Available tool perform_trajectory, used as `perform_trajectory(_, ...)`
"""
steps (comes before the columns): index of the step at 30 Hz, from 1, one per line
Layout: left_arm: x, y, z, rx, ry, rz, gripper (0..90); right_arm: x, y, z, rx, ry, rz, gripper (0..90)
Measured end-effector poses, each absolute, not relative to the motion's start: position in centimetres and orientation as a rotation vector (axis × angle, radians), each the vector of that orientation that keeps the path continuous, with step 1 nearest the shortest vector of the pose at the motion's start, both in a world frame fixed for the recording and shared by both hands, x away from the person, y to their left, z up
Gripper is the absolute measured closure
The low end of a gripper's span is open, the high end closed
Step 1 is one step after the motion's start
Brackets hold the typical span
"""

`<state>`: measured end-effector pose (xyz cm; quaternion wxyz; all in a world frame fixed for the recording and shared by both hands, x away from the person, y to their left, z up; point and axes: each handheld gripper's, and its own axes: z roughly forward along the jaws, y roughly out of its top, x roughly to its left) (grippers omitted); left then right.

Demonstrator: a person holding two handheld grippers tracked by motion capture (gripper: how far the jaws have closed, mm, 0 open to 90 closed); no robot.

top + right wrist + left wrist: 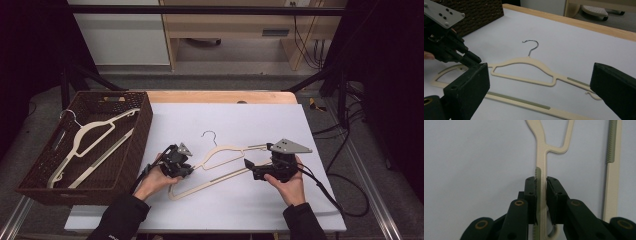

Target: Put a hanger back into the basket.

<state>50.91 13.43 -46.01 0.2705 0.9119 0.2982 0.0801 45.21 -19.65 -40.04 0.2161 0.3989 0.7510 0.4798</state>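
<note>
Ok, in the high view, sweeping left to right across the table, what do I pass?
Brown basket holding a cream hanger → left tool, shut on the shoulder of the hanger on the mat → right tool, jaws open.

The high view looks forward and down over the whole table point(310, 200). Both gripper views sit low and close; all three share the hanger point(220, 156) point(541, 157) point(524, 65), probably mid-table.

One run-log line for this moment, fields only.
left hand-held gripper: shut on hanger shoulder | right hand-held gripper: open, straddling hanger's other end | second hanger: in basket
</note>
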Motion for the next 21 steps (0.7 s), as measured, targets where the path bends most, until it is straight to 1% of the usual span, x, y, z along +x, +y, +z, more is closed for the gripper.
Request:
perform_trajectory(4, 50.8, 13.3, -46.0, 2.466, 0.797, 0.237, 79.3, 45.5, -19.2, -40.1, 1.103, 2.092, 1.327, 3.2)
perform_trajectory(5, 50.6, 13.1, -46.0, 2.480, 0.781, 0.265, 79.3, 45.5, -19.1, -40.1, 1.100, 2.097, 1.324, 3.3)
perform_trajectory(9, 50.3, 12.9, -45.9, 2.489, 0.769, 0.298, 79.5, 46.1, -17.9, -40.0, 1.083, 2.120, 1.337, 4.1)
perform_trajectory(14, 49.6, 12.7, -45.5, 2.482, 0.738, 0.353, 79.6, 47.7, -15.8, -40.2, 1.076, 2.148, 1.348, 6.1)
perform_trajectory(21, 48.2, 12.7, -43.8, 2.406, 0.723, 0.435, 79.7, 50.5, -12.7, -41.1, 1.096, 2.184, 1.322, 11.1)
